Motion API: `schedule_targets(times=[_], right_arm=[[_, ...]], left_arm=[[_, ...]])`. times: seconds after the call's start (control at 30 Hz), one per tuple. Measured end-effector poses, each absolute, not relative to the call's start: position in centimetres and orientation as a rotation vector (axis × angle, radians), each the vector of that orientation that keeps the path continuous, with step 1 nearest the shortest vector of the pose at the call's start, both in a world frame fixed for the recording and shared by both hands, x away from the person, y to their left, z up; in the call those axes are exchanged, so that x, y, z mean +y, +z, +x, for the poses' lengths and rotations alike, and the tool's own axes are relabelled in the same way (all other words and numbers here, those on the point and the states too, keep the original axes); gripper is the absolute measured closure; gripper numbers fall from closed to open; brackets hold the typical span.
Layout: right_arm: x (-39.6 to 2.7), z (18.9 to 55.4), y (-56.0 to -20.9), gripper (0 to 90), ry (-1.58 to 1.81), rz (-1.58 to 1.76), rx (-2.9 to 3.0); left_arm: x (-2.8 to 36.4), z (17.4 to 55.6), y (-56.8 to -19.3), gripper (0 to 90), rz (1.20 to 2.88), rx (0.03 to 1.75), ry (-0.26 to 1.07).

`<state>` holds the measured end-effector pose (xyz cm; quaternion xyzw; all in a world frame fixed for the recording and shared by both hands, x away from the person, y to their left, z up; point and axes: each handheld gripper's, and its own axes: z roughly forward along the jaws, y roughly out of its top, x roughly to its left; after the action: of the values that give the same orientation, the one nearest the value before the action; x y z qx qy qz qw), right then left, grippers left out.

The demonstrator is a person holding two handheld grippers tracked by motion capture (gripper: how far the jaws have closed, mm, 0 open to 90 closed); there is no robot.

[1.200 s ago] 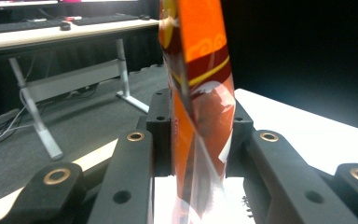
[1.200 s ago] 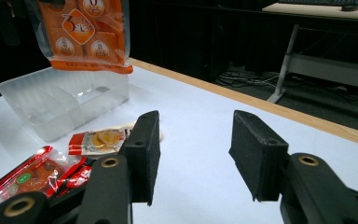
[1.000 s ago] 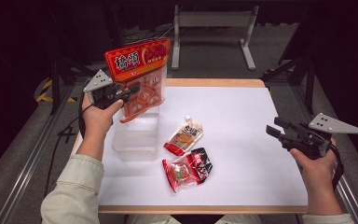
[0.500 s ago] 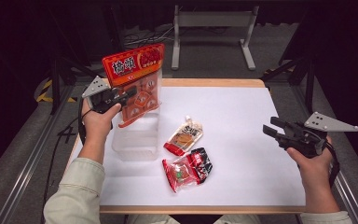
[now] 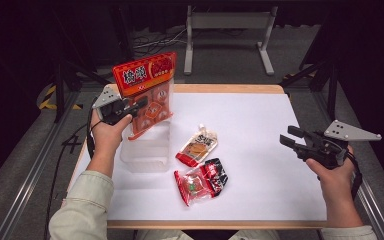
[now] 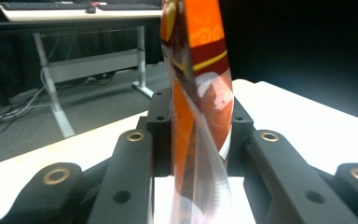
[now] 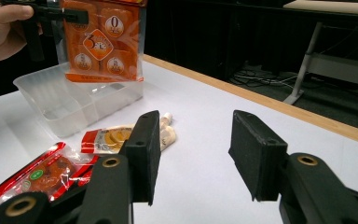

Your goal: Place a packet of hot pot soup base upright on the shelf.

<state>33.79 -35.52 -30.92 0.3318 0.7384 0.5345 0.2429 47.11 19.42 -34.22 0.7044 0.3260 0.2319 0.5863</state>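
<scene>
container: clear plastic tub (image 5: 147,150) on the table (image 5: 260,125), left side. Nothing visible resting inside; walls see-through.
orange bag: tall orange snack bag (image 5: 147,92) held upright, bottom edge at the tub's rim, just above the opening. Right gripper view shows the bag (image 7: 103,39) hanging over the tub (image 7: 74,100).
left tongs: left tongs (image 5: 130,106) clamped on the bag's left edge, about mid-height. Left gripper view: bag (image 6: 198,107) pinched edge-on between the two black jaws.
left hand: left hand (image 5: 107,132) raised over the table's left edge, forearm coming up from the bottom, tongs pointing right, roughly level.
right tongs: right tongs (image 5: 289,139) apart, nothing between the pads (image 7: 144,154). Held above the table's right edge, pointing left.
right hand: right hand (image 5: 336,172) low, at the right edge.
loose items: pale pouch with red end (image 5: 197,146) and red packet (image 5: 200,180) flat on the table, right of the tub, just beside each other.
change: bag and left hand are lower than a second ago, bag bottom now closer to the tub. Right hand same place. Pouch and packet unmoved.
</scene>
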Motion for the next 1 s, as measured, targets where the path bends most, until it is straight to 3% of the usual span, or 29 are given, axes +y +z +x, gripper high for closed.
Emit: schedule_targets(times=[0.87, 1.0], right_arm=[[-35.1, 33.7, -31.0, 53.2, 1.47, 0.859, 2.046], [-35.0, 33.7, -31.0, 53.1, 1.469, 0.854, 2.053]], left_arm=[[20.9, 45.8, -35.4, 71.1, 1.681, 0.834, 0.525], [20.4, 45.7, -35.5, 71.2, 1.748, 0.834, 0.558]])
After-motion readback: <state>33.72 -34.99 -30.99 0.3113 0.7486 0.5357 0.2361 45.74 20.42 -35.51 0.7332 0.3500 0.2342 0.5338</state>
